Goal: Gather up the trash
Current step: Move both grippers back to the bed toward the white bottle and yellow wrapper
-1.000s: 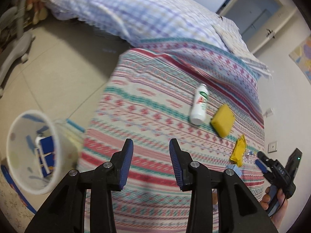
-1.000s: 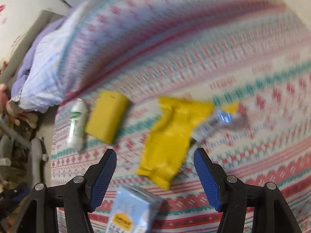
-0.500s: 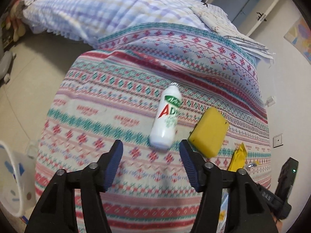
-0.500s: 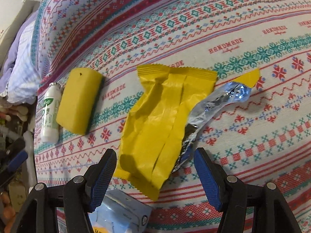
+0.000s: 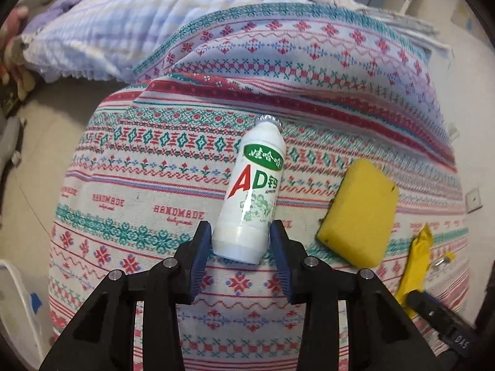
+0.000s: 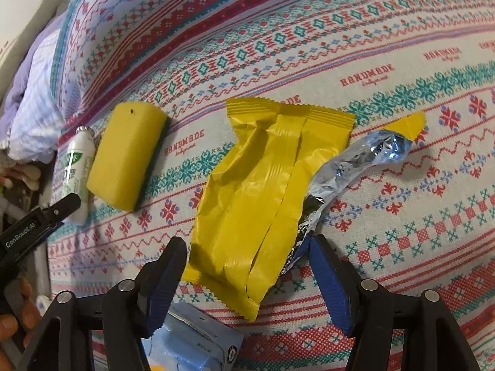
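A white "AD" drink bottle (image 5: 253, 191) lies on the patterned bedspread (image 5: 139, 216), cap pointing away. My left gripper (image 5: 240, 232) has its blue pads pressed against both sides of the bottle's base. In the right wrist view a torn yellow snack wrapper (image 6: 263, 191) with a silver foil lining lies flat. My right gripper (image 6: 247, 241) stands open, one finger on each side of the wrapper's near end. A yellow sponge (image 5: 359, 213) (image 6: 126, 157) lies between the bottle (image 6: 77, 167) and the wrapper (image 5: 416, 266).
A light blue carton (image 6: 198, 343) lies under the right gripper's fingers. A white bin's rim (image 5: 12, 303) shows at the far left, on the floor (image 5: 46, 108). A checkered quilt (image 5: 123, 31) is piled at the bed's far end. A wall (image 5: 473, 154) runs along the right.
My left gripper has moved forward until the bottle's base sits between its fingers, and the fingers have narrowed onto it. The right gripper has come down closer over the wrapper's near end.
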